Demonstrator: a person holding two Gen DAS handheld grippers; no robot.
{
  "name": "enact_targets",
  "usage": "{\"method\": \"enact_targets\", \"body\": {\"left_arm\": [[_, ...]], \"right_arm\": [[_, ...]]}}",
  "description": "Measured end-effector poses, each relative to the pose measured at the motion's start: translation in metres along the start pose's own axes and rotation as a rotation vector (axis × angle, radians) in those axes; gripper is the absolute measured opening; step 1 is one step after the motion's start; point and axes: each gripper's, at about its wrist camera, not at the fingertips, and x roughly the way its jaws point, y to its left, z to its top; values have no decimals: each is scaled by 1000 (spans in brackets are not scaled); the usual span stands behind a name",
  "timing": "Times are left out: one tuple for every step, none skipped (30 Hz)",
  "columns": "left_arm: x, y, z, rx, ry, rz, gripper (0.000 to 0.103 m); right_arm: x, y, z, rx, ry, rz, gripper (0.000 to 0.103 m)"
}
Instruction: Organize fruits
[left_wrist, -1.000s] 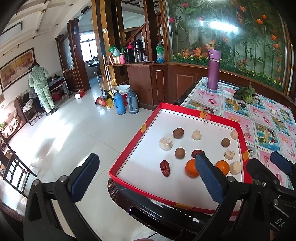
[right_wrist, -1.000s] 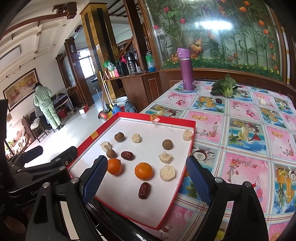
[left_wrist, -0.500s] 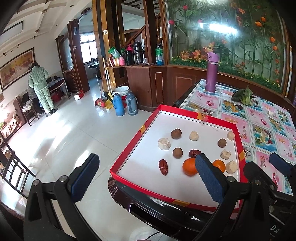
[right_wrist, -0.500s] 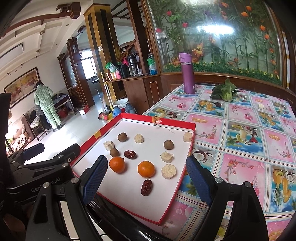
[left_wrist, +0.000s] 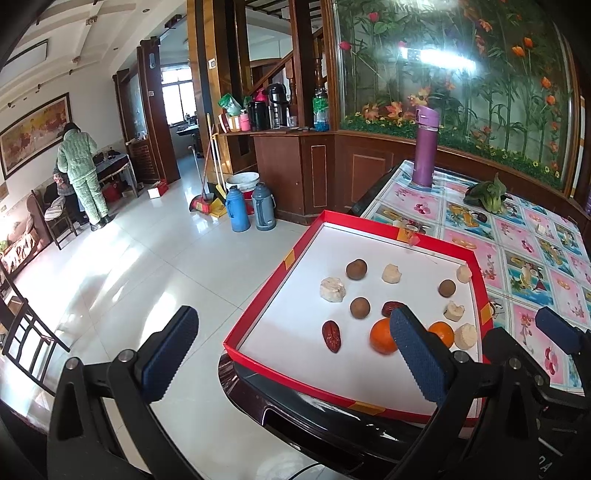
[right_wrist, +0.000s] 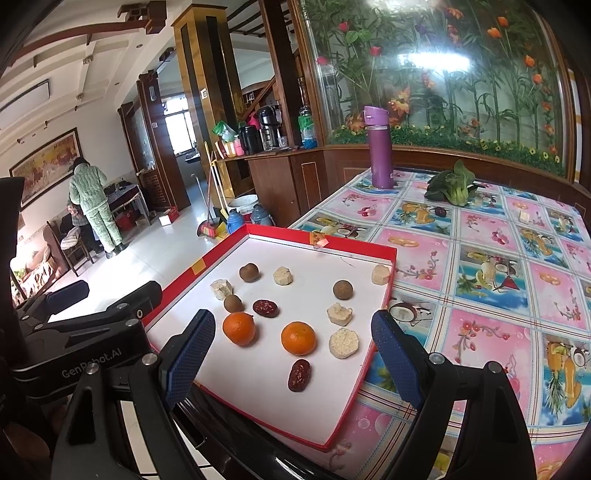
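Observation:
A red-rimmed tray (right_wrist: 390, 280) (left_wrist: 266, 288) with a white floor sits at the table's near corner. On it lie two oranges (right_wrist: 298, 337) (right_wrist: 239, 328), two red dates (right_wrist: 299, 374) (right_wrist: 265, 307), three brown longans (right_wrist: 342, 288) and several pale chunks (right_wrist: 343, 342). My right gripper (right_wrist: 291, 363) hovers open just short of the tray's near edge, above the nearer date. My left gripper (left_wrist: 291, 358) is open off the tray's left corner, over the floor; its right finger (left_wrist: 417, 354) overlaps the oranges (left_wrist: 382, 335) in the left wrist view. Neither holds anything.
A purple flask (right_wrist: 380, 147) and a leafy green vegetable (right_wrist: 452, 184) stand at the table's far end, on the pink patterned cloth (right_wrist: 491, 258). Two thermos jugs (left_wrist: 249, 212) and a broom stand on the floor. A person (left_wrist: 83, 173) stands far left.
Both grippers have drawn slightly back and up from the tray, so the fruits sit a bit lower in both views. The jaws stay wide and nothing on the tray has moved.

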Motion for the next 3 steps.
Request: {"method": "enact_targets", "body": {"left_arm": [[0, 1, 0, -1, -1, 4, 103], [1, 3, 1, -1, -2, 5, 103], [2, 4, 2, -1, -1, 3, 103]], "right_arm": [[0, 1, 0, -1, -1, 0, 87], [1, 1, 0, -3, 0, 0, 87], [1, 1, 0, -4, 1, 0, 87]]}}
